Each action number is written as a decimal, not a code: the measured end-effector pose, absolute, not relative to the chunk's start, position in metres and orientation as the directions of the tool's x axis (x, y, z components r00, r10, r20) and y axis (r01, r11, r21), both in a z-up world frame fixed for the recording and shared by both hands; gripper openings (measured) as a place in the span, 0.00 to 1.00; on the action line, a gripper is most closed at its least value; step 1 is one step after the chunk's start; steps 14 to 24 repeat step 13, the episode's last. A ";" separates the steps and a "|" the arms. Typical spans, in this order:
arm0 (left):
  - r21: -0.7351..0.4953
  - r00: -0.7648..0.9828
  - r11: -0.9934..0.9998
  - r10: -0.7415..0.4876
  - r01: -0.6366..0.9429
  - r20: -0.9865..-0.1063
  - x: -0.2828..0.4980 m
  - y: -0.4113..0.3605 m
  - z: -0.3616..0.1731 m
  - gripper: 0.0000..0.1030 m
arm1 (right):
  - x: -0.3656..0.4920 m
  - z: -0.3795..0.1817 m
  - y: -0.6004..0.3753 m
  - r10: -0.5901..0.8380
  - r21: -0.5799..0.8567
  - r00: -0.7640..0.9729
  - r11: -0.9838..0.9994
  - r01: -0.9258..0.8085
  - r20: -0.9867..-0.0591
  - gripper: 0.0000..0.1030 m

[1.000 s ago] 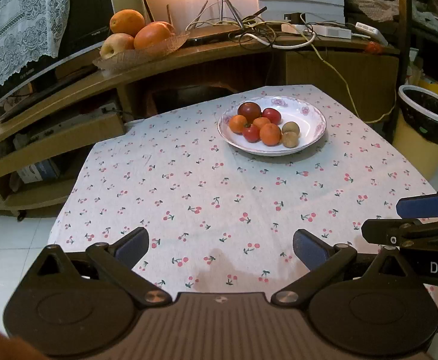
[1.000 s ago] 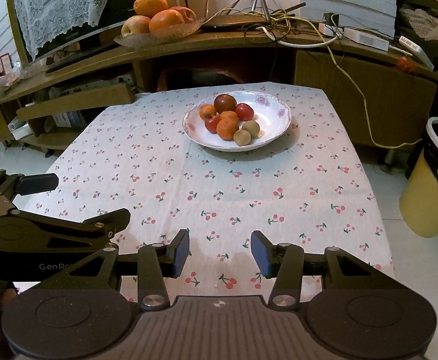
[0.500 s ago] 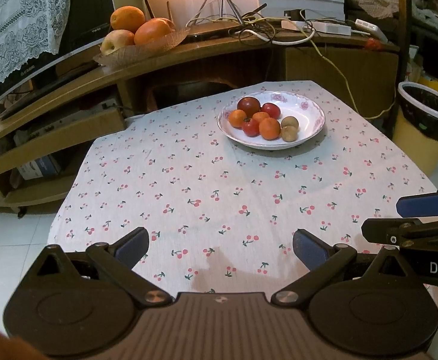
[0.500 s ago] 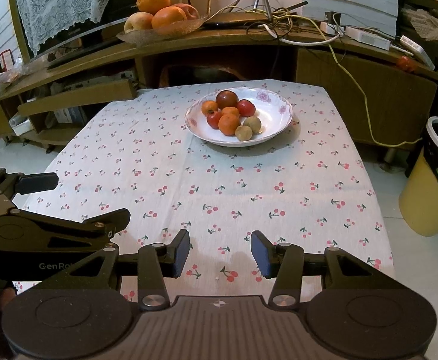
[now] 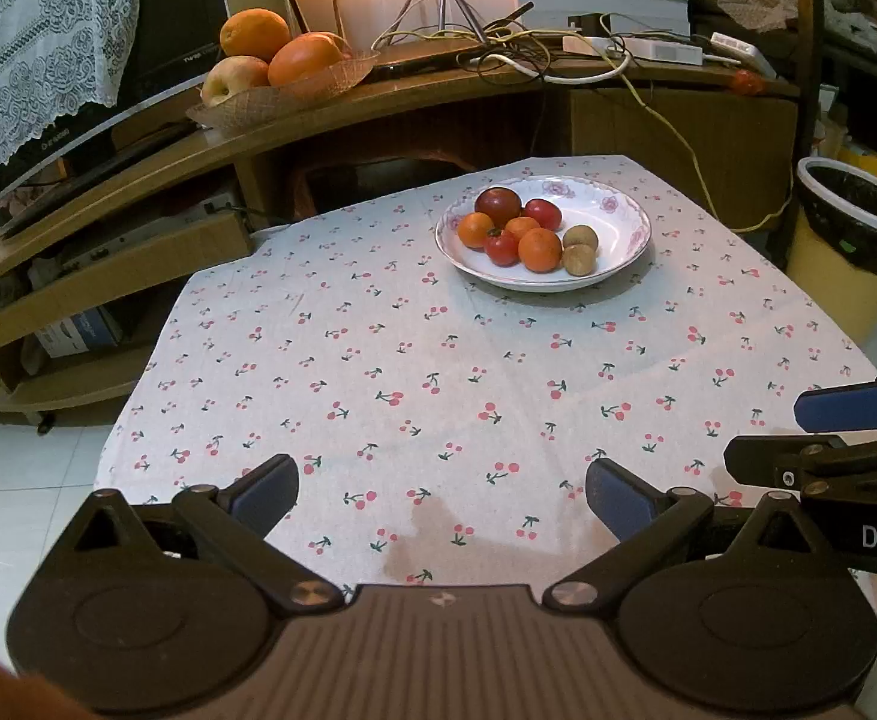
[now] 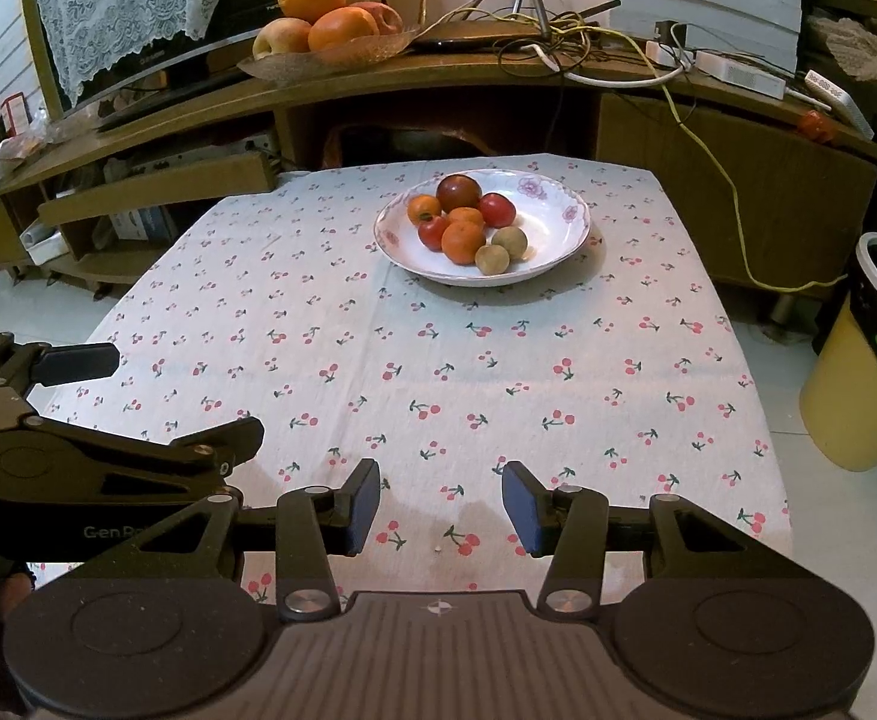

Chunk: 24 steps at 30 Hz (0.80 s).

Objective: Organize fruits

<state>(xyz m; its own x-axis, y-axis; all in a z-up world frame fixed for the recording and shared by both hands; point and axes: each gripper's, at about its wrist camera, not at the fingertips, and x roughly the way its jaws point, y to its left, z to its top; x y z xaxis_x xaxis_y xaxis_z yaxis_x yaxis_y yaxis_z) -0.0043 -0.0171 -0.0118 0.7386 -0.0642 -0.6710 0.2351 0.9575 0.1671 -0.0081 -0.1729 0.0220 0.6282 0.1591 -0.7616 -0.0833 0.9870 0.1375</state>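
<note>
A white flowered plate [image 5: 624, 213] [image 6: 558, 210] stands at the far side of the cherry-print tablecloth [image 5: 438, 372]. It holds several small fruits: oranges [image 5: 539, 249], red tomatoes [image 5: 501, 247], a dark red fruit [image 5: 498, 206] and two brownish round fruits [image 5: 578, 259]. My left gripper [image 5: 441, 492] is open and empty over the table's near edge. My right gripper [image 6: 441, 507] is open and empty, also at the near edge, to the right of the left one.
A wooden shelf [image 5: 318, 114] behind the table carries a glass dish [image 5: 282, 93] of large oranges and an apple, plus cables. A yellow bin [image 5: 846, 252] with a black liner stands right of the table. White tile floor lies to the left.
Both grippers have drawn back toward the near edge, so the plate looks farther away. Both stay open and empty.
</note>
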 end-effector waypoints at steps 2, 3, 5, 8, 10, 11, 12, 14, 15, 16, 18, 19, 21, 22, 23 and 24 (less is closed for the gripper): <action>0.167 0.738 0.958 -0.064 0.235 -0.671 -0.004 -0.017 -0.012 1.00 | -0.008 0.022 -0.173 0.159 0.138 0.628 0.987 -0.083 -0.761 0.46; 0.167 0.738 0.958 -0.064 0.235 -0.671 -0.004 -0.017 -0.012 1.00 | -0.008 0.022 -0.173 0.160 0.138 0.628 0.987 -0.083 -0.761 0.46; 0.169 0.740 0.957 -0.063 0.234 -0.670 -0.004 -0.017 -0.012 1.00 | -0.008 0.022 -0.173 0.160 0.138 0.628 0.987 -0.083 -0.762 0.46; 0.174 0.746 0.958 -0.058 0.230 -0.663 -0.006 -0.017 -0.013 1.00 | -0.008 0.022 -0.173 0.160 0.138 0.628 0.987 -0.083 -0.761 0.46; 0.175 0.746 0.958 -0.057 0.229 -0.663 -0.007 -0.017 -0.013 1.00 | -0.008 0.022 -0.173 0.160 0.139 0.629 0.987 -0.083 -0.761 0.46; 0.174 0.745 0.958 -0.057 0.228 -0.664 -0.007 -0.017 -0.013 1.00 | -0.008 0.022 -0.172 0.160 0.139 0.629 0.987 -0.083 -0.761 0.46; 0.171 0.743 0.958 -0.058 0.229 -0.667 -0.007 -0.016 -0.013 1.00 | -0.008 0.021 -0.172 0.160 0.138 0.629 0.987 -0.084 -0.761 0.46; 0.167 0.742 0.959 -0.060 0.229 -0.668 -0.006 -0.015 -0.013 1.00 | -0.008 0.021 -0.172 0.160 0.138 0.628 0.987 -0.083 -0.761 0.47; 0.167 0.742 0.959 -0.060 0.229 -0.668 -0.006 -0.015 -0.013 1.00 | -0.008 0.021 -0.172 0.160 0.138 0.628 0.987 -0.083 -0.761 0.47; 0.167 0.742 0.959 -0.060 0.229 -0.668 -0.006 -0.015 -0.013 1.00 | -0.008 0.021 -0.172 0.160 0.138 0.628 0.987 -0.083 -0.761 0.47; 0.167 0.742 0.959 -0.060 0.229 -0.668 -0.006 -0.015 -0.013 1.00 | -0.008 0.021 -0.172 0.160 0.138 0.628 0.987 -0.083 -0.761 0.47; 0.167 0.742 0.959 -0.060 0.229 -0.668 -0.006 -0.015 -0.013 1.00 | -0.008 0.021 -0.172 0.160 0.138 0.628 0.987 -0.083 -0.761 0.47; 0.167 0.742 0.959 -0.060 0.229 -0.668 -0.006 -0.015 -0.013 1.00 | -0.008 0.021 -0.172 0.160 0.138 0.628 0.987 -0.083 -0.761 0.47; 0.167 0.742 0.959 -0.060 0.229 -0.668 -0.006 -0.015 -0.013 1.00 | -0.008 0.021 -0.172 0.160 0.138 0.628 0.987 -0.083 -0.761 0.47; 0.167 0.742 0.959 -0.060 0.229 -0.668 -0.006 -0.015 -0.013 1.00 | -0.008 0.021 -0.172 0.160 0.138 0.628 0.987 -0.083 -0.761 0.47; 0.167 0.742 0.959 -0.060 0.229 -0.668 -0.006 -0.015 -0.013 1.00 | -0.008 0.021 -0.172 0.160 0.138 0.628 0.987 -0.083 -0.761 0.47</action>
